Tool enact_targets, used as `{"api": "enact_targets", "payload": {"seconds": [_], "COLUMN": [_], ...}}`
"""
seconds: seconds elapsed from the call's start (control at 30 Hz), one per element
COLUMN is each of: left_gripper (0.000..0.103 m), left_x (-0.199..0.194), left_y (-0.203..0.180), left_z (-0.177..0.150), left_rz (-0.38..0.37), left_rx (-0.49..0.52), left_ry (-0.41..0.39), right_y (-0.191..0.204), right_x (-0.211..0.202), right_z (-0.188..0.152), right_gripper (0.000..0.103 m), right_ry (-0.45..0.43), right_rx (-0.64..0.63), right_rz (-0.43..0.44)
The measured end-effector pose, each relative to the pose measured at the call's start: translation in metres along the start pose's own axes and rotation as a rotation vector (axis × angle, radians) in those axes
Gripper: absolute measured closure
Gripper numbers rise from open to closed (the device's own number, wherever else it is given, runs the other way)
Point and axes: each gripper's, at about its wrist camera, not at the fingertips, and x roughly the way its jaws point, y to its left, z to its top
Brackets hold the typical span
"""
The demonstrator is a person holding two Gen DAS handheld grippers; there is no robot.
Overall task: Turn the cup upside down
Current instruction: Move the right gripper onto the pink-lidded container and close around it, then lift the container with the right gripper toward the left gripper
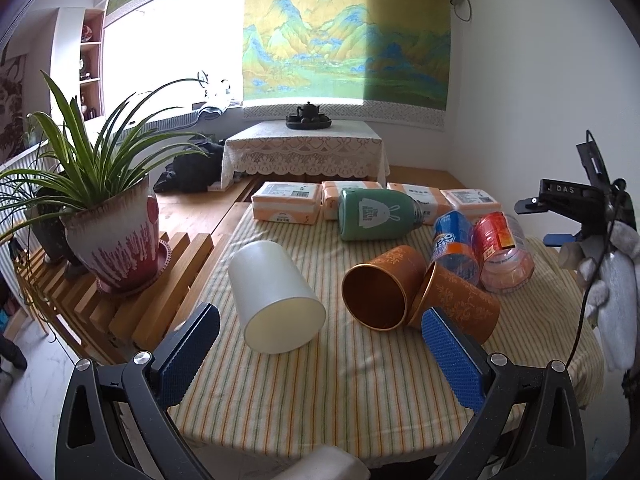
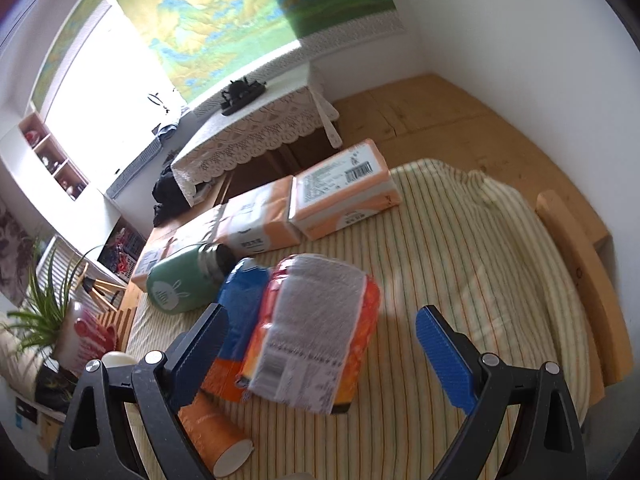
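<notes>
While the white cup lies on its side near the desk's left edge, your left claw hovers spread before it (right claw spread too), ready to straddle its wall.

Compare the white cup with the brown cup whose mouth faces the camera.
The white cup is plain and matte; the brown cup has a printed leaf pattern and a shiny copper-coloured inside. The white cup looks larger and lies alone on the striped cloth; the brown cup touches a second brown cup. Both lie on their sides with their mouths toward the left hand-held gripper, which holds nothing.
</notes>
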Motion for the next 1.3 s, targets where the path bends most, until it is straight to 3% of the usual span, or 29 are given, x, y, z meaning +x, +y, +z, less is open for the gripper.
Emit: {"api": "enact_targets", "payload": {"seconds": [0.27, 0.57, 0.63, 0.7, 0.93, 1.2, 1.3], "left_gripper": [0.001, 0.001, 0.001, 0.001, 0.001, 0.001, 0.001], "left_x": [0.007, 0.007, 0.007, 0.007, 0.005, 0.005, 0.002], "left_y": [-0.003, -0.001, 0.001, 0.001, 0.004, -0.011, -0.016], "left_z": [-0.004, -0.004, -0.005, -0.005, -0.007, -0.015, -0.015], "left_rz": [-0.014, -0.005, -0.003, -0.001, -0.003, -0.091, -0.109], "left_rx": [0.011, 0.007, 0.006, 0.004, -0.013, 0.031, 0.043], "left_ry": [0.034, 0.037, 0.039, 0.044, 0.067, 0.127, 0.129], "right_y": [-0.014, -0.034, -0.036, -0.036, -0.04, -0.045, -0.041], "right_x": [0.037, 0.063, 0.063, 0.061, 0.034, 0.006, -0.002], "right_z": [0.005, 0.0, -0.003, -0.005, -0.016, -0.048, -0.066], "right_gripper": [0.01, 0.01, 0.016, 0.021, 0.022, 0.022, 0.022], "right_ry": [0.145, 0.224, 0.226, 0.232, 0.21, 0.246, 0.271], "right_rx": [0.113, 0.251, 0.279, 0.289, 0.308, 0.372, 0.35], "right_rz": [0.111, 0.197, 0.229, 0.25, 0.273, 0.391, 0.393]}}
